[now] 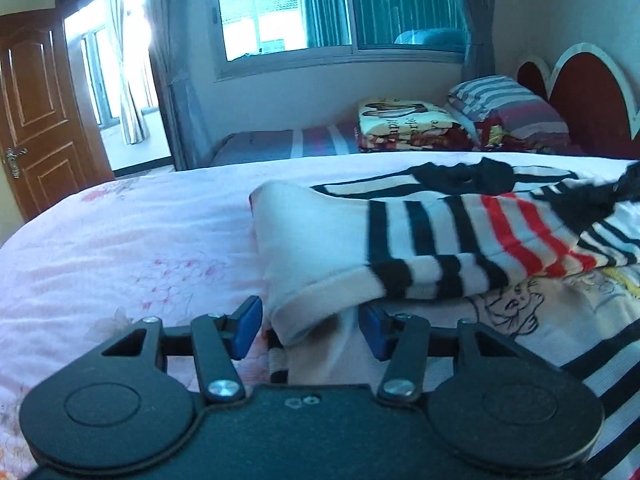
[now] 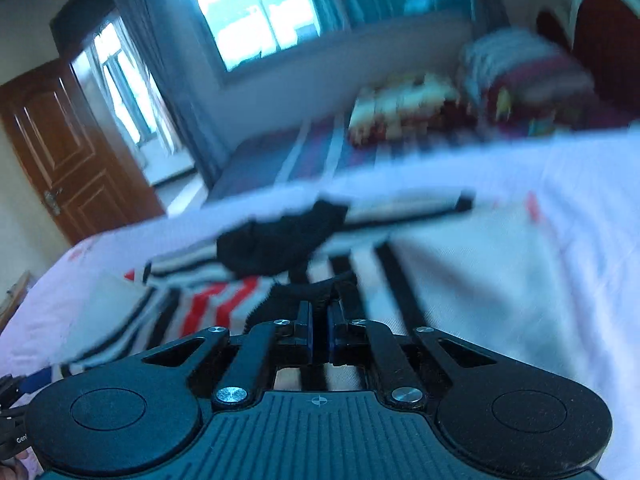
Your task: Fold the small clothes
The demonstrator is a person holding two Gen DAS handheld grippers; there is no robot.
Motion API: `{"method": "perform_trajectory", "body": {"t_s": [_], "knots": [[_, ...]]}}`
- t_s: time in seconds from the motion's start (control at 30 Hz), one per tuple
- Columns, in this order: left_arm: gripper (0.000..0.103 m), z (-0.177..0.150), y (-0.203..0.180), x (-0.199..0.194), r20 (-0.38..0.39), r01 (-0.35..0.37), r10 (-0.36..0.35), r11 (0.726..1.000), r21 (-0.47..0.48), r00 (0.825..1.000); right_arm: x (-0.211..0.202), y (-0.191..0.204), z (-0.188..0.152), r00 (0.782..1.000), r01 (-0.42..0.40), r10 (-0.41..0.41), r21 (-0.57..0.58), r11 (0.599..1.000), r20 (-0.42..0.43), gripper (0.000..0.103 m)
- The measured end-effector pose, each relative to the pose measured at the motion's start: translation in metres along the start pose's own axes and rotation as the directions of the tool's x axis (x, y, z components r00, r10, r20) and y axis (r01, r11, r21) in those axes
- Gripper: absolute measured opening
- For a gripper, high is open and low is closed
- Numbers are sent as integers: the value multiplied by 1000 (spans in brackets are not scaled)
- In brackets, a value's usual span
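A small white garment (image 1: 440, 232) with black and red stripes and a black collar (image 1: 468, 178) lies on the pink floral bed (image 1: 120, 248). One sleeve is doubled over it. Its plain white cuff (image 1: 304, 312) sits between the blue pads of my left gripper (image 1: 310, 312); the jaws stand apart with a thin gap beside the left pad (image 1: 246, 328). In the blurred right wrist view, my right gripper (image 2: 321, 308) has its pads almost together on black trim (image 2: 308, 294) of the same garment (image 2: 216, 304), lifting it a little off the bed (image 2: 520, 280).
A cartoon-print cloth (image 1: 540, 320) lies under the striped garment. Behind the bed is a second bed with a folded blanket (image 1: 404, 120) and striped pillow (image 1: 504, 100) by a red headboard (image 1: 584, 96). A wooden door (image 1: 40, 112) stands open at left, beneath-window wall ahead.
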State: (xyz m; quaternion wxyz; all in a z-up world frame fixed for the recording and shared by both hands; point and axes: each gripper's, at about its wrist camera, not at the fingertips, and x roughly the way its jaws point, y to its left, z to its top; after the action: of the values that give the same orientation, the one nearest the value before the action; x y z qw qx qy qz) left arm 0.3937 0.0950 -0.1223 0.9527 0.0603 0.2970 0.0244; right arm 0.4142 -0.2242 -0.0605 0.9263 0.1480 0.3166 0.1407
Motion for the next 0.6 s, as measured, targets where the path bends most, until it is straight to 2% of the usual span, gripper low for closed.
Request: {"method": "perform_trajectory", "body": {"t_s": [0.07,0.13,0.3,0.37,0.47,0.53,0.57,0.6], "knots": [[50,0,-2,2,-2,11,-11,1000,17,1000,-12,-3,1,1000,13,-13,-18,1000,28,6],[50,-3,-4,8,-37,6,-5,999,40,999,-7,-4,-2,1000,22,-22,-36,999,-7,6],[47,-10,10,17,-89,27,-28,1000,-13,996,0,-13,-12,998,54,-55,-14,998,-35,6],[47,-10,17,12,-94,71,-73,997,-25,993,4,-16,-14,997,62,-63,-11,998,-54,6],[50,-6,28,-15,-16,153,-154,986,-58,988,3,-20,-14,994,72,-74,-28,997,-82,6],[59,1,31,-31,55,173,-169,982,-73,984,-16,-21,-10,996,92,-92,-19,996,-10,6],[64,7,30,-31,72,184,-179,980,-74,981,-22,-20,-8,997,76,-76,-12,997,11,6],[65,12,27,-28,78,202,-196,977,-72,978,-23,-17,-7,998,56,-56,-17,998,8,6]]}}
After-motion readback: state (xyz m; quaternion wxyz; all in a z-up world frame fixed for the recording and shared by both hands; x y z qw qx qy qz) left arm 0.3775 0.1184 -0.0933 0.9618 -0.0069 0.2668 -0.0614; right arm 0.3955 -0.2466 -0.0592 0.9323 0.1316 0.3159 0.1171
